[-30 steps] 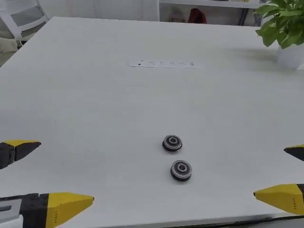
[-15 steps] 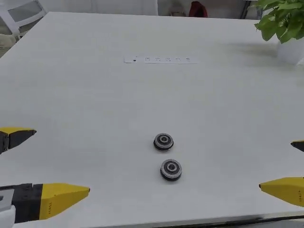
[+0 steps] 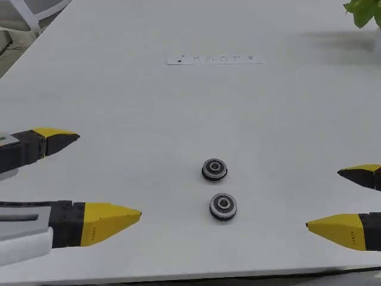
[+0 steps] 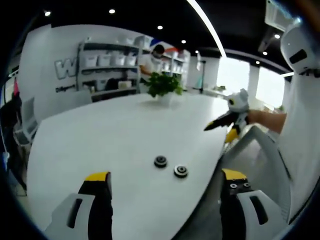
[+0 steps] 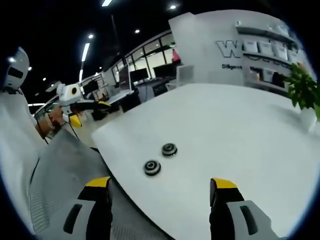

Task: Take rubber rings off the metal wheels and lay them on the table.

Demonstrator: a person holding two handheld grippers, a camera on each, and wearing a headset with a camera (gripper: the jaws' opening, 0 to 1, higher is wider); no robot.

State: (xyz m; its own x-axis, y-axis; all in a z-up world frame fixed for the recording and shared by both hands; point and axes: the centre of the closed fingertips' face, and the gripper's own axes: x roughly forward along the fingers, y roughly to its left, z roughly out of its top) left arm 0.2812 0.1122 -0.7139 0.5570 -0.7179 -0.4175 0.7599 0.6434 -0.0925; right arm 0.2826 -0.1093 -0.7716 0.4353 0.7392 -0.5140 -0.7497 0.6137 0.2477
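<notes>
Two black-ringed metal wheels [image 3: 214, 169] are seen flat on the table [image 3: 178, 119], flanked by the left gripper [image 3: 108, 175] and right gripper [image 3: 323, 199], jaws held wide.

A flat white strip [image 3: 215, 59], seemingly a power strip, lies well back; a leafy plant [image 3: 364, 12] stands far right, with shelves [image 4: 107, 62] behind it.

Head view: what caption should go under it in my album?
Open left gripper and right gripper flank two metal wheels on a white table.
</notes>
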